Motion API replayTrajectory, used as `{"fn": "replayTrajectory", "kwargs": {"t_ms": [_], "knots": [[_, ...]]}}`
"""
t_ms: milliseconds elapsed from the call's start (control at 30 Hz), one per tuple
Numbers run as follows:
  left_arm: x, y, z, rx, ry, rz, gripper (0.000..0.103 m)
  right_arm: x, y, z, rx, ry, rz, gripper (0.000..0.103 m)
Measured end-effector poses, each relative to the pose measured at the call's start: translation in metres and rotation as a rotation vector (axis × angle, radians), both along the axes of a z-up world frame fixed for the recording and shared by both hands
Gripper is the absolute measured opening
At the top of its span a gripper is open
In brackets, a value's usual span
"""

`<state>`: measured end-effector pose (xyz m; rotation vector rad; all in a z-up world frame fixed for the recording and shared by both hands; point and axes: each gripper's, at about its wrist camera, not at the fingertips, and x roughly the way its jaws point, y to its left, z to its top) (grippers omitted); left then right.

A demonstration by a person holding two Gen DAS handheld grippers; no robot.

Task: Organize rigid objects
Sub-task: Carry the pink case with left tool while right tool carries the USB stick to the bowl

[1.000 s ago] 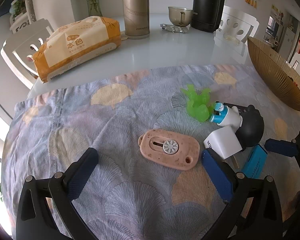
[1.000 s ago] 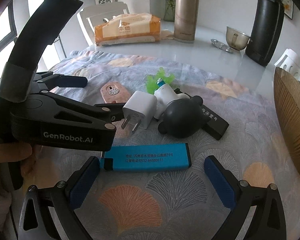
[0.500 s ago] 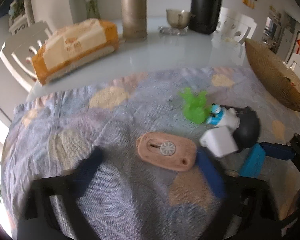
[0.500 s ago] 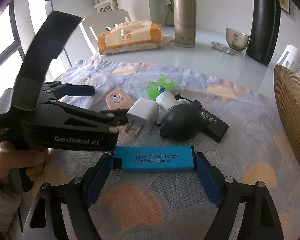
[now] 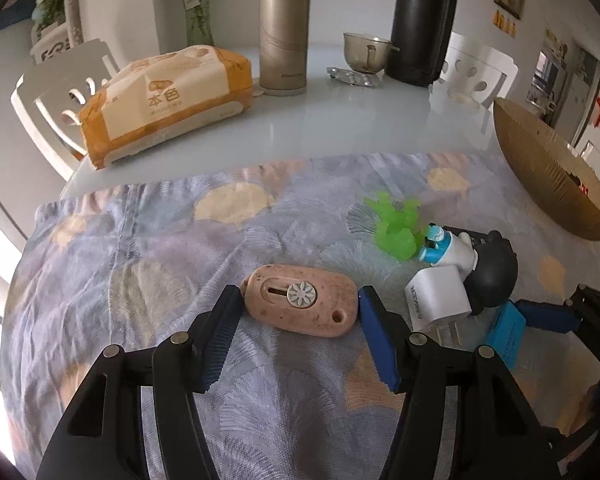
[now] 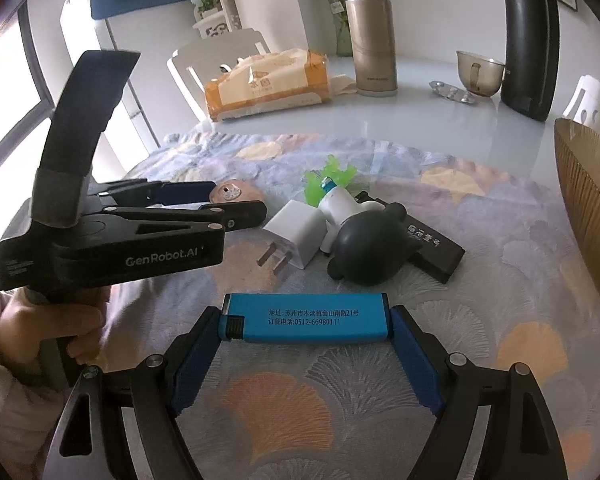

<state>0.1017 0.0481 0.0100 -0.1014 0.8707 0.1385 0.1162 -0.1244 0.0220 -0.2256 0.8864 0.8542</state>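
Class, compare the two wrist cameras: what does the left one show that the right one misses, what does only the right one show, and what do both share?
Only the left wrist view shows the pink cutter's whole top between the left gripper's pads. Only the right wrist view shows the blue lighter's printed side between the right gripper's pads, and the hand holding the other tool. Both show the white charger, green toy and tissue pack.

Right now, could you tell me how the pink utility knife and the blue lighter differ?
The pink utility knife is rounded, speckled, with a flower-shaped slider; the blue lighter is a slim, straight-edged bar with printed text. The knife sits between the left gripper's pads, the lighter between the right gripper's. Both lie flat on the patterned cloth, gripped end to end.
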Motion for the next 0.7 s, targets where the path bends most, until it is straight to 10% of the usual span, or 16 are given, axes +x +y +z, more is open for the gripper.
{"fn": "replayTrajectory", "kwargs": {"t_ms": [700], "knots": [[-0.009,0.014,0.003,-0.028,-0.038,0.071,0.057,-0.002,-0.019,0.023,0.156,-0.088,0.032,0.083]]}}
